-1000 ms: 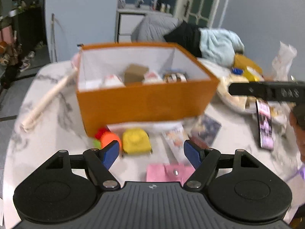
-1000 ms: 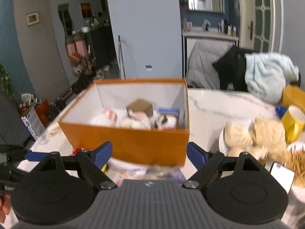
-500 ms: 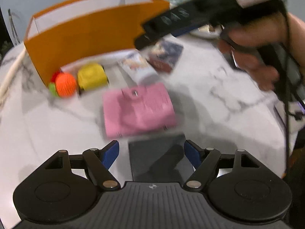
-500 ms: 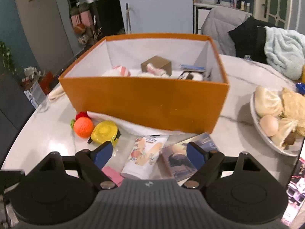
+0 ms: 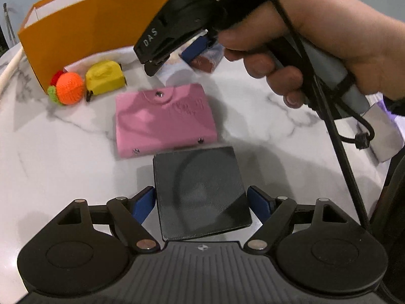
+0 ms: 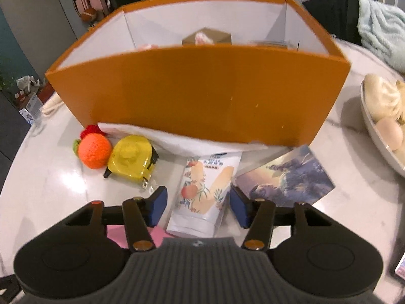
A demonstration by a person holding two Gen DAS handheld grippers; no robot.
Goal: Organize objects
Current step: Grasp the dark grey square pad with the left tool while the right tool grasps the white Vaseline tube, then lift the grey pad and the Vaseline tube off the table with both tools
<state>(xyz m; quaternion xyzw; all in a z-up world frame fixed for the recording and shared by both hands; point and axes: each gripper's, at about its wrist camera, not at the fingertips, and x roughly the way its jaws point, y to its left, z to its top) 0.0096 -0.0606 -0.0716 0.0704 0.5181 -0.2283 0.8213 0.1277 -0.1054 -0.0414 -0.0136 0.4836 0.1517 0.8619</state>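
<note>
In the left wrist view my left gripper (image 5: 202, 204) points down at the marble table. A dark grey square case (image 5: 200, 192) lies between its jaws, which are opening; the pads stand just off its sides. Beyond it lies a pink snap card holder (image 5: 164, 119). A hand holds my right gripper (image 5: 174, 60) farther back. In the right wrist view my right gripper (image 6: 198, 209) straddles a white tube with a peach print (image 6: 202, 185). Its jaws are closing, with small gaps at both pads. The orange box (image 6: 197, 96) stands behind.
An orange knitted ball (image 6: 95, 150) and a yellow tape measure (image 6: 131, 158) sit left of the tube. A picture booklet (image 6: 288, 177) lies to its right. White paper (image 6: 177, 139) pokes out from under the box. A bowl of buns (image 6: 379, 116) stands at the right edge.
Both grippers have dropped toward the table. The left one now frames the dark case with wider jaws. The right one has come down over the tube and its jaws have narrowed.
</note>
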